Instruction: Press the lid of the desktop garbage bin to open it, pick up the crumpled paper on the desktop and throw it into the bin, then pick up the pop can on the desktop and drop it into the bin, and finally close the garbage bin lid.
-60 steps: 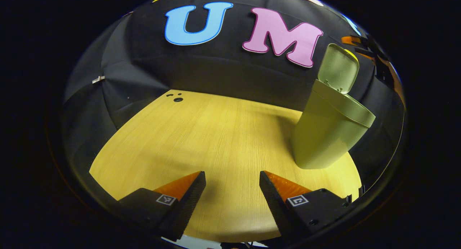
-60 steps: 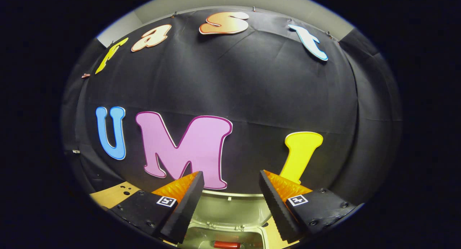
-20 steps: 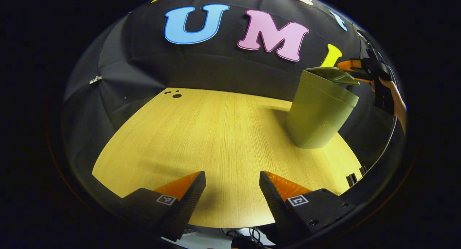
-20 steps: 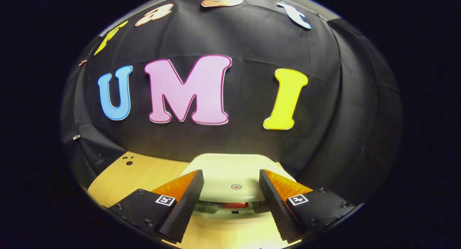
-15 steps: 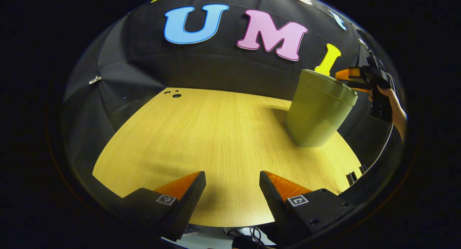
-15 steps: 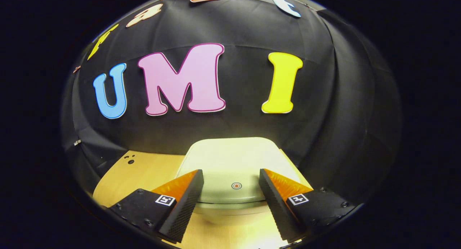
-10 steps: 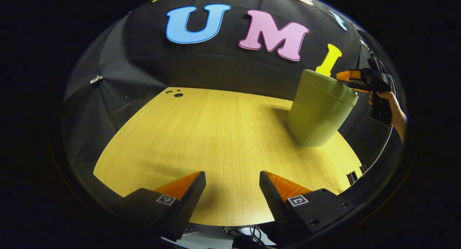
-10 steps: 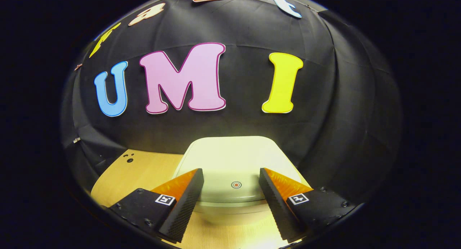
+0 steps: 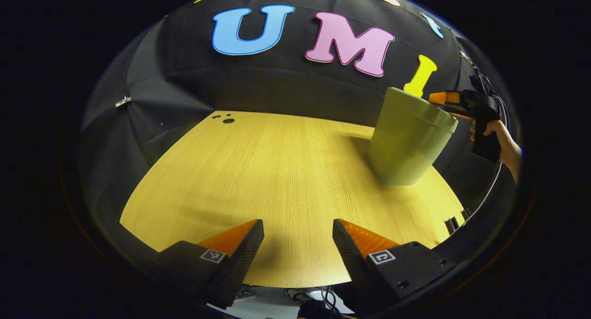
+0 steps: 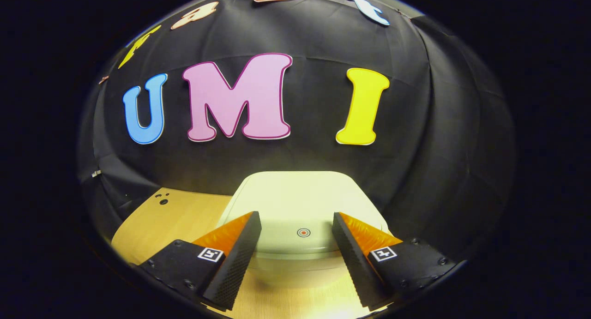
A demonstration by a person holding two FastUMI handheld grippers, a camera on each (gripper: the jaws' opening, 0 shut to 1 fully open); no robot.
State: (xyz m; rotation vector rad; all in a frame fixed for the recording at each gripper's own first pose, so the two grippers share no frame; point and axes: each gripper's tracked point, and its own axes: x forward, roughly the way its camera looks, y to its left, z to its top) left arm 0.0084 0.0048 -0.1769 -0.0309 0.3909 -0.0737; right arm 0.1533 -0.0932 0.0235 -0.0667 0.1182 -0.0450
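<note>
Bin [image 9: 408, 143] stands at right of the frame, lid [image 10: 300, 208] closed; we hold left gripper [image 9: 298, 245] and right gripper [image 10: 295, 238] open, both empty.

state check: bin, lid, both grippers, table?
bin: upright on the table, toward its far right side
lid: shut, flat on the bin
left gripper: open, holding nothing, above the near table edge
right gripper: open, holding nothing, fingers either side of the lid's front edge
table: bare wood, bin on it
</note>
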